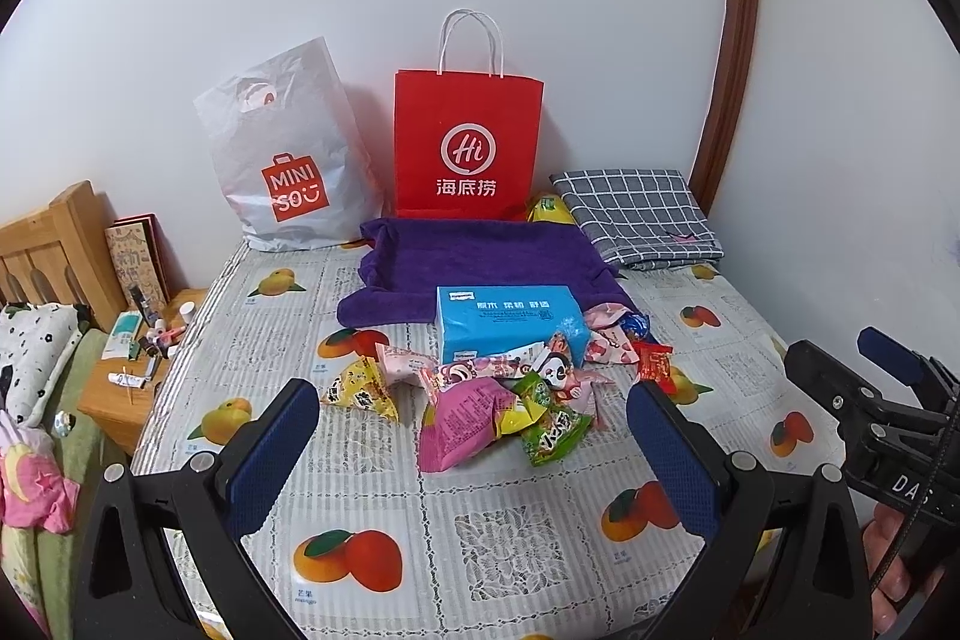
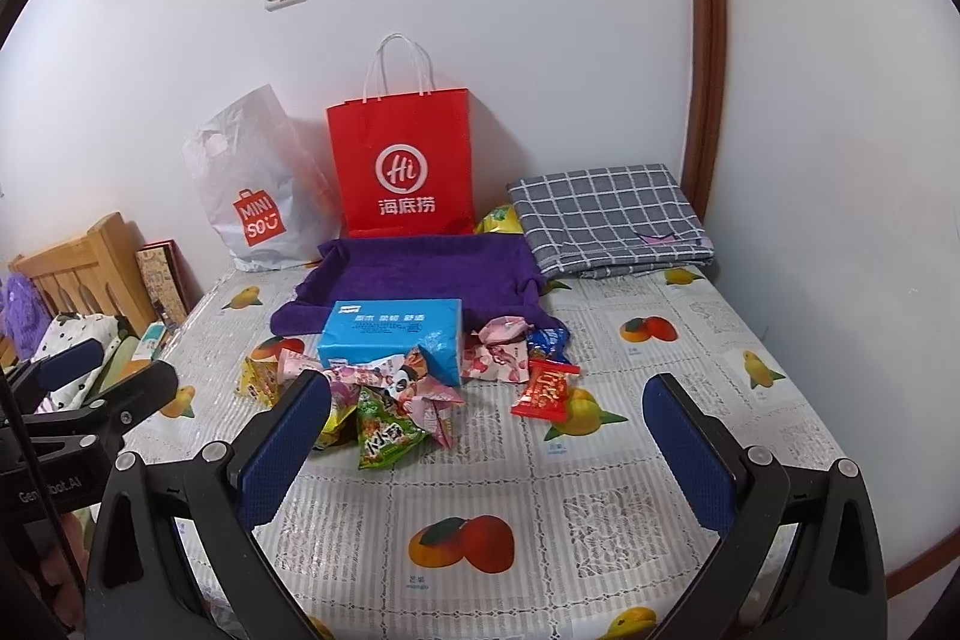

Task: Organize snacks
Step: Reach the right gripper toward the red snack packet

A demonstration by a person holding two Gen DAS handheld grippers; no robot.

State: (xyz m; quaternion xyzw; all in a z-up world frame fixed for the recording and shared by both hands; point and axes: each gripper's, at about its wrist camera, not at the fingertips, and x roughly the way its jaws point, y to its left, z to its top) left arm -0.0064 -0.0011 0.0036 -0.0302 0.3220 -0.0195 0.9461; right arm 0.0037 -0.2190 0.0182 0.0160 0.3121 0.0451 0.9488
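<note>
A heap of small snack packets (image 1: 510, 400) lies mid-table in front of a blue tissue pack (image 1: 510, 322); it also shows in the right wrist view (image 2: 390, 400). It includes a pink bag (image 1: 462, 424), a green packet (image 1: 552, 436) and a red candy (image 2: 543, 391). A purple towel (image 1: 480, 268) lies behind. A red paper bag (image 1: 468, 142) and a white MINISO bag (image 1: 288, 172) stand against the wall. My left gripper (image 1: 474, 400) is open and empty, just short of the heap. My right gripper (image 2: 486, 394) is open and empty, beside it.
A folded grey checked cloth (image 1: 642, 214) lies at the back right with a yellow packet (image 1: 549, 211) beside it. The fruit-print tablecloth (image 1: 480, 538) covers the table. A wooden nightstand (image 1: 144, 370) with small items and a bed stand to the left.
</note>
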